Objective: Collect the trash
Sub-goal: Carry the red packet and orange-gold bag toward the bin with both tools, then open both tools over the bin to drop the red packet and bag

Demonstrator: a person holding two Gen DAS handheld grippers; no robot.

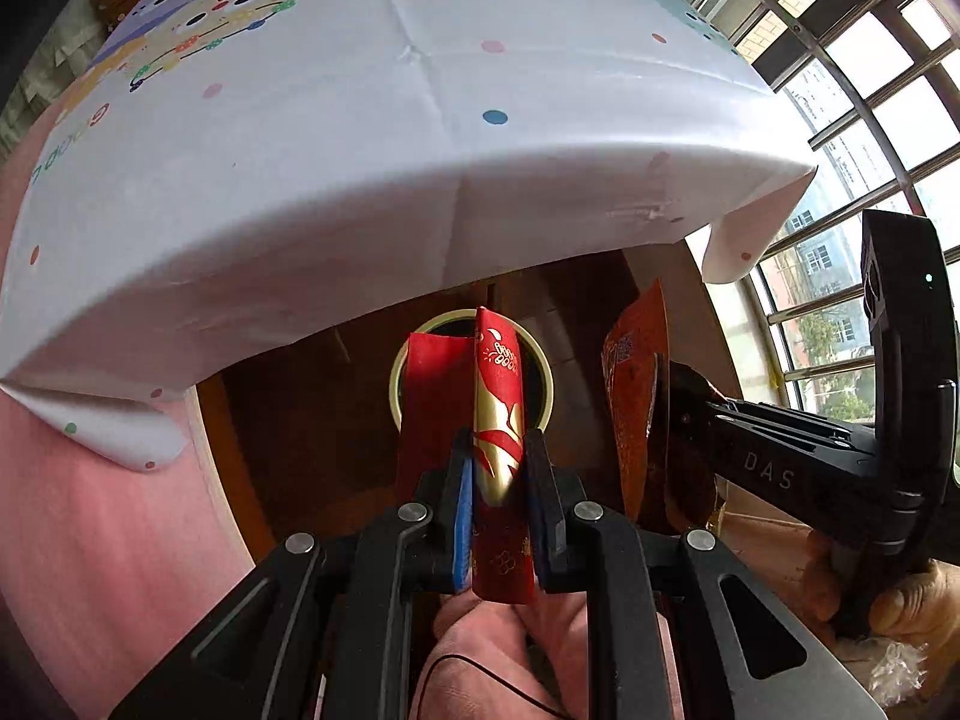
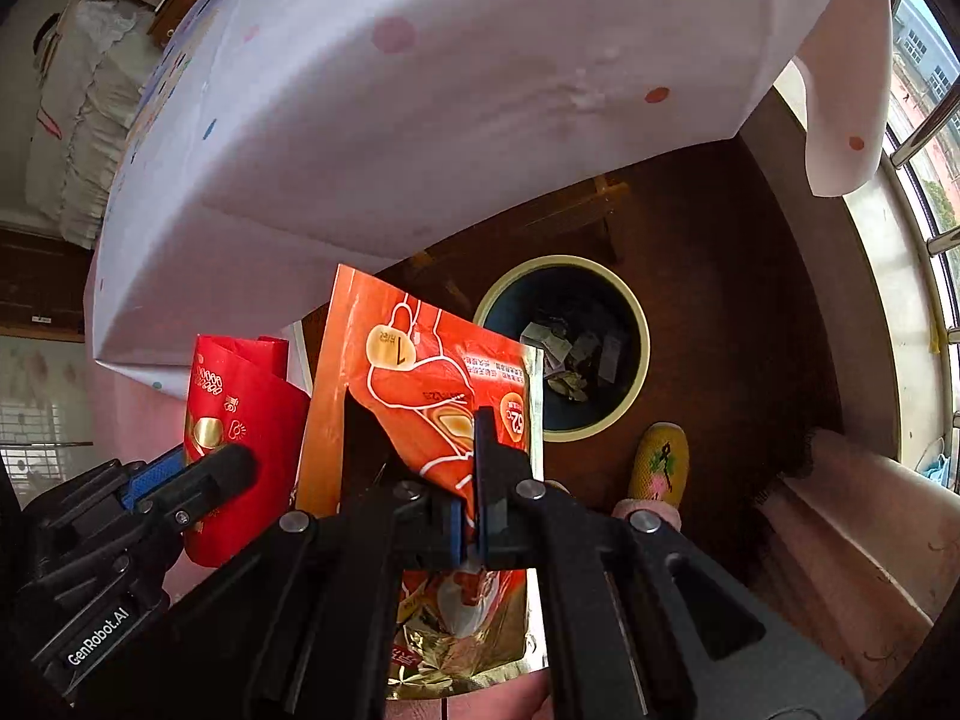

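Clamped between the blue-padded fingers of my left gripper (image 1: 497,468) is a glossy red envelope with gold print (image 1: 497,420), standing on edge and bowed slightly by the squeeze. Seen from the left wrist, it hangs just in front of, and partly over, the round dark waste bin with the pale yellow-green rim (image 1: 399,372) on the brown floor below. My right gripper (image 2: 474,468) is closed on a flat orange foil snack pouch with silver edges (image 2: 420,372), pinched near its middle so the sheet stands upright between the fingers. In the right wrist view the same bin (image 2: 642,360) lies beyond and to the right of the pouch, and crumpled paper scraps (image 2: 567,354) already lie at its bottom, so I judge part of the collecting done.

Both pieces are off the table covered with the white spotted cloth (image 1: 360,138), whose near edge overhangs above the bin. The stretch of cloth I can see carries no loose trash, though its far end is cut off, so I cannot say the table is finished.

What remains, as I read it, is the drop itself: neither piece is inside the bin yet. The envelope looks closer to being over the opening; the pouch needs carrying further right. A foot in a yellow patterned slipper (image 2: 657,462) rests just beside the bin.
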